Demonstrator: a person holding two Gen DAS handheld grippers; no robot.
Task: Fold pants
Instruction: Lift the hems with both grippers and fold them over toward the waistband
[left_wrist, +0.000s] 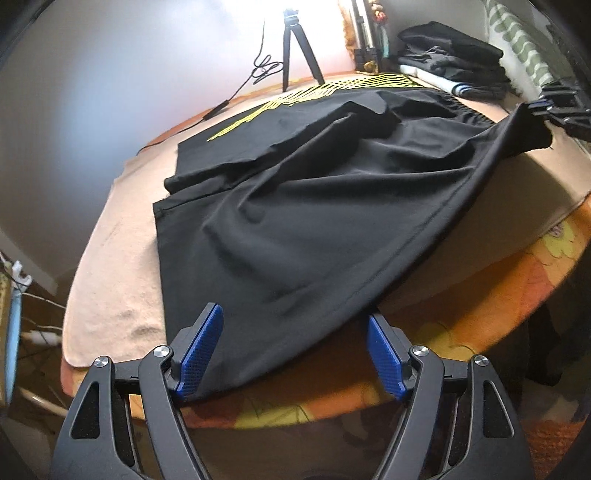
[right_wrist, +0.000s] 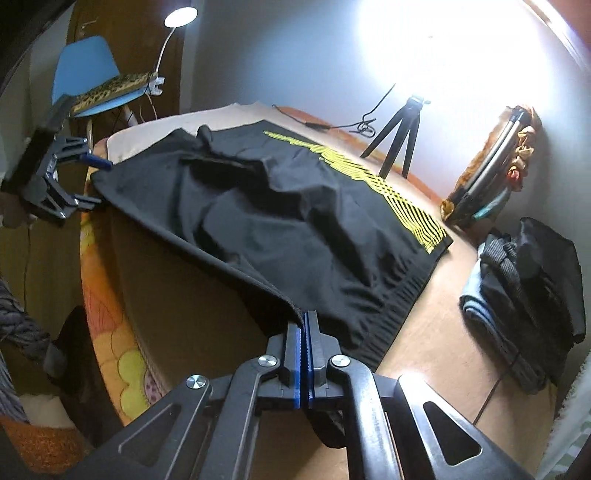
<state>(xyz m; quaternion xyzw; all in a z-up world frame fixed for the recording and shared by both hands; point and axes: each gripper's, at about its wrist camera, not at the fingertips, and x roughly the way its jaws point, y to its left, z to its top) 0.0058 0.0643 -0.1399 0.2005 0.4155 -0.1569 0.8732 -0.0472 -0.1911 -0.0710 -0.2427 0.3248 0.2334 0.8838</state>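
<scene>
Black pants (left_wrist: 295, 206) with a yellow striped print (left_wrist: 332, 88) lie rumpled on a beige cloth over the table. My left gripper (left_wrist: 291, 350) is open, its blue pads (left_wrist: 201, 354) on either side of the pants' near hem edge. My right gripper (right_wrist: 304, 354) is shut on a corner of the pants (right_wrist: 266, 221) near the elastic waistband (right_wrist: 399, 310) and lifts it slightly. The right gripper shows at the far right of the left wrist view (left_wrist: 554, 107); the left gripper shows at the left of the right wrist view (right_wrist: 92, 181).
A stack of folded dark clothes (left_wrist: 450, 55) (right_wrist: 528, 295) lies at the table's far side. A small black tripod (left_wrist: 295, 48) (right_wrist: 402, 136) and cable stand near the back edge. A blue chair (right_wrist: 85, 74) with a lamp stands beyond the table. A flowered orange tablecloth (left_wrist: 480, 314) hangs at the near edge.
</scene>
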